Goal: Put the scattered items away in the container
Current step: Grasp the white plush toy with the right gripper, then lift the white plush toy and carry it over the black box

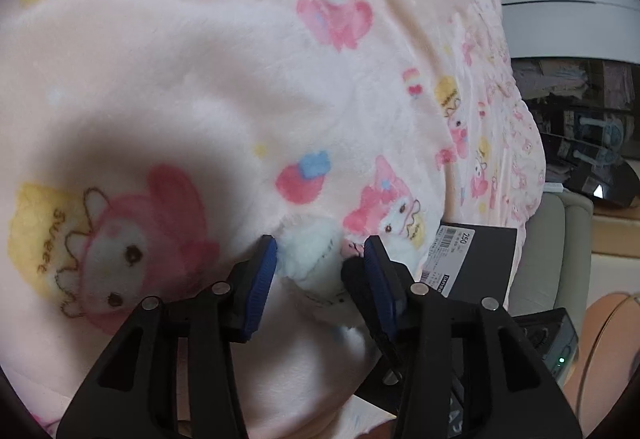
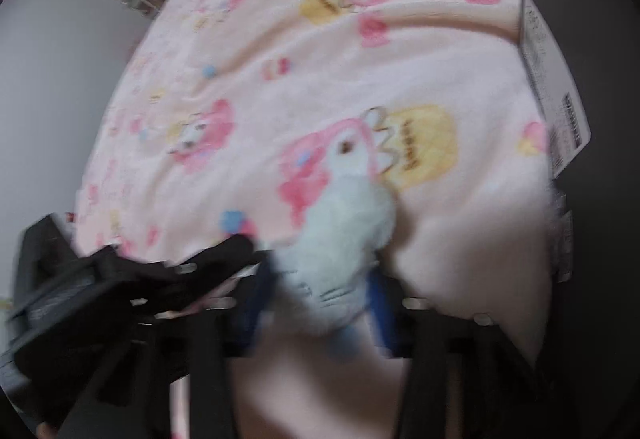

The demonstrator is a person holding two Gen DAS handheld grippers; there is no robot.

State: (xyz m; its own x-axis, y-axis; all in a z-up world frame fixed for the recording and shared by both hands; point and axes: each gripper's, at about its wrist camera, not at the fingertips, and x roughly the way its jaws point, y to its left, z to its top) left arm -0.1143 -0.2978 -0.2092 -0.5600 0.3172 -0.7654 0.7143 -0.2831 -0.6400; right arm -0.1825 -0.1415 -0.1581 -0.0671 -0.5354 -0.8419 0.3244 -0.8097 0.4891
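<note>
Left wrist view, sharp: pink fleece blanket (image 1: pixel 224 79) printed with pink-hooded rabbit characters; left gripper (image 1: pixel 320 259), blue-padded fingers (image 1: pixel 260 279) spread apart, with a fluffy white plush toy (image 1: pixel 308 259) lying between them on the blanket; contact with the pads cannot be made out. Only this view shows the whole label of the black cardboard box with white barcode label (image 1: pixel 476 259), lying just right of the gripper at the blanket's edge.

Right wrist view, motion-blurred: right gripper (image 2: pixel 320 299) clamped on a pale blue-white plush toy (image 2: pixel 336 259) with stitched whiskers, raised above the same blanket (image 2: pixel 320 59). The left gripper (image 2: pixel 120 279) appears at lower left, smeared dark. The box (image 2: pixel 560 99) is cut off at the right edge.
</note>
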